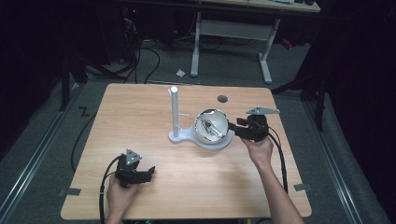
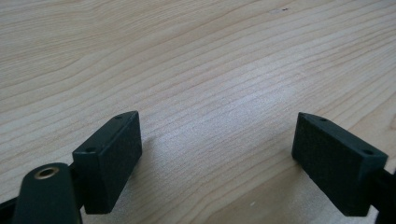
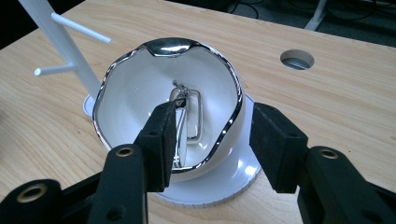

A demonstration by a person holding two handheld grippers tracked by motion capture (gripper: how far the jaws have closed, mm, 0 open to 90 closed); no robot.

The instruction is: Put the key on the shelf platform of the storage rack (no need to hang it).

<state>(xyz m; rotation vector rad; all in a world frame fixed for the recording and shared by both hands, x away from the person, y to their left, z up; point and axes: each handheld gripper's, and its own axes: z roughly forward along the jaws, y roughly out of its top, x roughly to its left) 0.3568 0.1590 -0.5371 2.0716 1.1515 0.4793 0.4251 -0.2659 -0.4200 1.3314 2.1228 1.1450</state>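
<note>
While the left tongs (image 1: 148, 171) rest low over the bare wood of the tabletop (image 1: 140, 126) near its front left, jaws spread wide and holding nothing, the right tongs (image 3: 212, 140) straddle the near rim of a white bowl (image 3: 135, 88) with a wavy silver edge. Their jaws stand apart, one inside the bowl, one outside. Metal clips (image 3: 189, 114) lie in the bowl, which sits on the round base of a white stand (image 1: 174, 112) with side pegs near the tabletop's middle.
</note>
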